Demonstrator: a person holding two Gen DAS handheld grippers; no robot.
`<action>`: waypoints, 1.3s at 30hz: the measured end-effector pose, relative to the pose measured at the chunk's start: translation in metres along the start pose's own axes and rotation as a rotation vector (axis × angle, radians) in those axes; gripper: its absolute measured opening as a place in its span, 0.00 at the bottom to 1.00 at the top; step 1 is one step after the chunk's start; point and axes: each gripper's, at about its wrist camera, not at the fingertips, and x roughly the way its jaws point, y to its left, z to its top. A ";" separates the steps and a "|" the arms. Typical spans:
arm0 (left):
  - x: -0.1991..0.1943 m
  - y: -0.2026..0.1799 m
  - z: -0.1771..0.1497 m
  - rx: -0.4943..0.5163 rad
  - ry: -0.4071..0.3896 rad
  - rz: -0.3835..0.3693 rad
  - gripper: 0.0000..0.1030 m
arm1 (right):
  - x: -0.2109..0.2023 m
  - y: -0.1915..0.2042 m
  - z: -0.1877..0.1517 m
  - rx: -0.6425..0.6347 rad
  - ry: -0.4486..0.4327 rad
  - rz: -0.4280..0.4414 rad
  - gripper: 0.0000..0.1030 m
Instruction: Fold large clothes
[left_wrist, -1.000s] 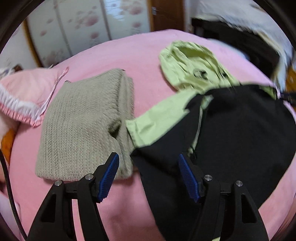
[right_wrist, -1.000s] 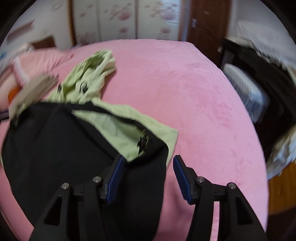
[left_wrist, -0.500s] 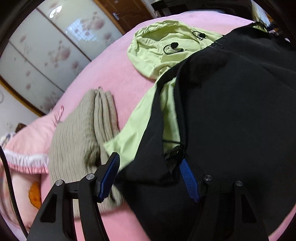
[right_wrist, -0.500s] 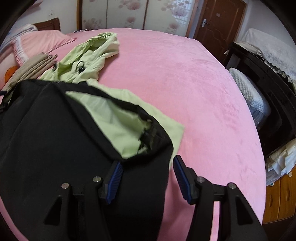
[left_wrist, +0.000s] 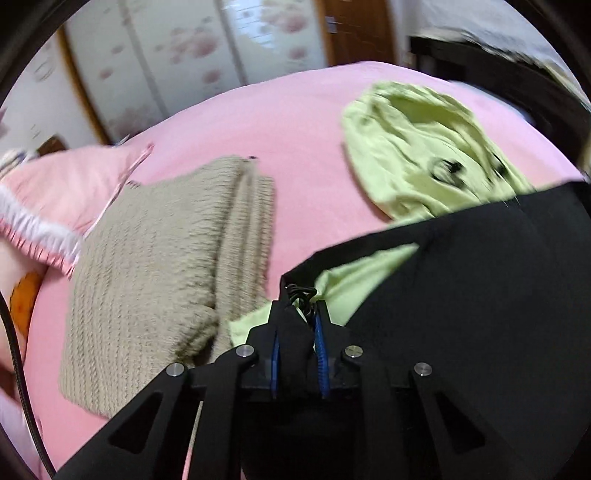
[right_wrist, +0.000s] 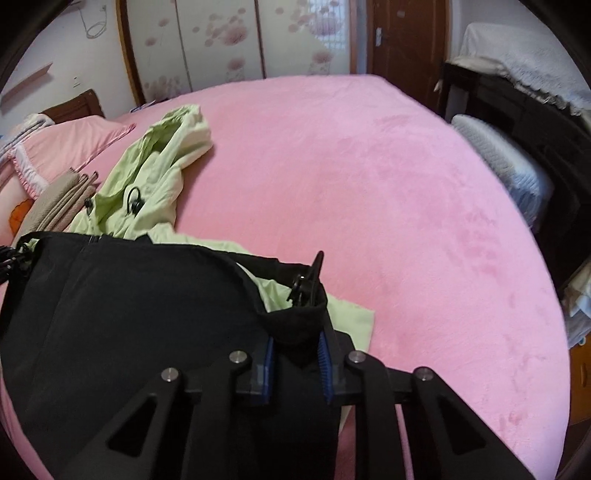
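both pairs of jaws are clamped on the black garment (right_wrist: 129, 314): the left gripper (left_wrist: 298, 325) is closed on one hem corner, beside a bunched drawcord, and the right gripper (right_wrist: 295, 332) is closed on the opposite corner, where a cord toggle sticks up. the two corners are probably held this way so that the hem can be carried over in one fold. the black garment is spread on the pink bed (right_wrist: 388, 184), over the lower part of a light green hooded jacket (right_wrist: 162, 162), whose hood lies beyond the black garment. a folded beige knit (left_wrist: 166, 258) is seen to the left of the black garment. no containers are visible.
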 end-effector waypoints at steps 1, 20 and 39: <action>0.002 0.000 0.002 -0.014 -0.002 0.017 0.12 | -0.001 0.000 0.002 0.013 -0.013 -0.006 0.18; -0.003 0.036 0.025 -0.259 -0.051 0.112 0.46 | 0.002 -0.011 0.028 0.187 0.057 -0.117 0.32; 0.009 -0.024 0.023 -0.126 -0.027 0.185 0.46 | 0.008 0.012 0.029 0.230 0.013 -0.173 0.31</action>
